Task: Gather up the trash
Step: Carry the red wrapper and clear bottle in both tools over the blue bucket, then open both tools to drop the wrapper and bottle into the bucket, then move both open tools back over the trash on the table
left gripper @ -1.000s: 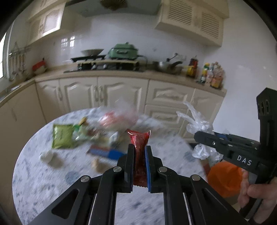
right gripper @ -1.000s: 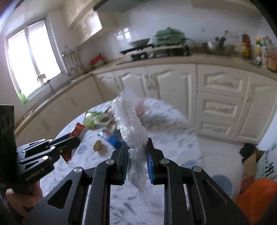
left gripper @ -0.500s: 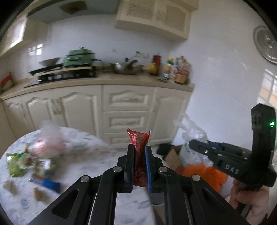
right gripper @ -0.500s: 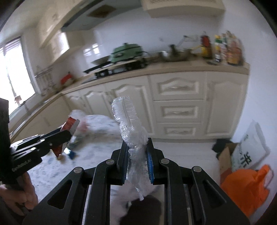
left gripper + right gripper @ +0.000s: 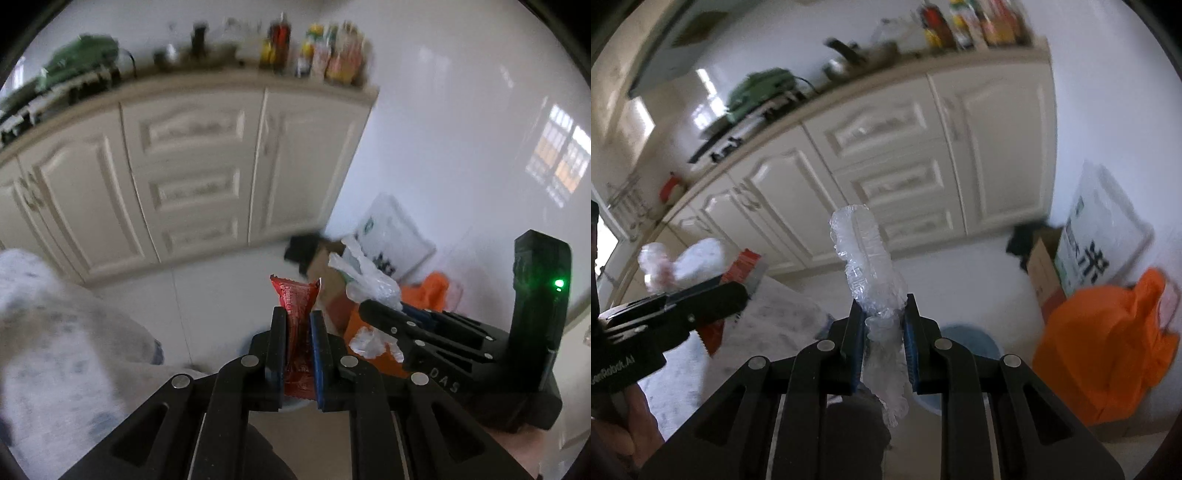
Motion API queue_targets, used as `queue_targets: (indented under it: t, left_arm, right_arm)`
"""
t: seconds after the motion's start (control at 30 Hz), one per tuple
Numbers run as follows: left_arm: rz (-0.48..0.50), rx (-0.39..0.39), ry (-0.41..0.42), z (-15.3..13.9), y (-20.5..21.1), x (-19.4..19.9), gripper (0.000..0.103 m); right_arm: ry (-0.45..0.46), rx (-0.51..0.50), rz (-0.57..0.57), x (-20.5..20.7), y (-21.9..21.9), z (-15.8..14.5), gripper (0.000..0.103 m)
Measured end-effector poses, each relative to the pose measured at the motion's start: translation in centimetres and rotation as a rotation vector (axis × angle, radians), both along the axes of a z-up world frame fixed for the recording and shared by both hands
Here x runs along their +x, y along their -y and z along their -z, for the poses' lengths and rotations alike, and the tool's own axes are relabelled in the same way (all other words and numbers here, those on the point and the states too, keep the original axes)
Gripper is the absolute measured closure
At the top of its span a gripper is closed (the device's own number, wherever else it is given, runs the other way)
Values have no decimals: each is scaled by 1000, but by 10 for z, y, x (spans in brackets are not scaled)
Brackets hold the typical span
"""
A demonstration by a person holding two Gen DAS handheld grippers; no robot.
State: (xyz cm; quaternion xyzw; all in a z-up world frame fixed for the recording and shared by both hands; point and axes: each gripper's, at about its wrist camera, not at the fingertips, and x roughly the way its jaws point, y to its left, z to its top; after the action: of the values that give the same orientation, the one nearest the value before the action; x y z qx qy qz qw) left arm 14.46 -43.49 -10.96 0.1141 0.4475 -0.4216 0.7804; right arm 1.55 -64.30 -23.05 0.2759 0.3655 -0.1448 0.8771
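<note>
My left gripper is shut on a red snack wrapper that stands up between its blue pads. My right gripper is shut on a crumpled clear plastic bottle. In the left wrist view the right gripper is just to the right, with the clear plastic in it. In the right wrist view the left gripper is at the left with the red wrapper. A blue bin sits on the floor below the right gripper, mostly hidden.
The marble table is at the left. White cabinets stand behind. An orange bag, a cardboard box and a white sack lie against the wall at the right.
Both grippers have swung right and tilted down, away from the table toward the floor by the wall. The wrapper and the bottle stay held. The table trash has left the left view.
</note>
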Motion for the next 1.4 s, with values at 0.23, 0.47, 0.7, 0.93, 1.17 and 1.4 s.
queue_targets:
  t: [0.23, 0.47, 0.7, 0.93, 1.17, 1.4]
  left_arm:
    - [56, 159, -105, 59, 86, 43, 91]
    - [2, 291, -179, 112, 138, 85, 35]
    - [-65, 304, -105, 105, 150, 94, 13]
    - [-81, 242, -23, 68, 132, 65, 8]
    - [-118, 114, 26, 17, 73, 30, 8]
    - [-204, -34, 142, -45, -31, 0, 2]
  right_arm:
    - [-94, 120, 39, 14, 40, 71, 84]
    - [-204, 262, 81, 24, 71, 145, 64]
    - [-210, 298, 126, 10, 76, 157, 0]
    - [-232, 237, 150, 2, 66, 128, 0]
    - [-163, 155, 134, -5, 35, 63, 0]
    - [-44, 41, 75, -1, -22, -18, 0]
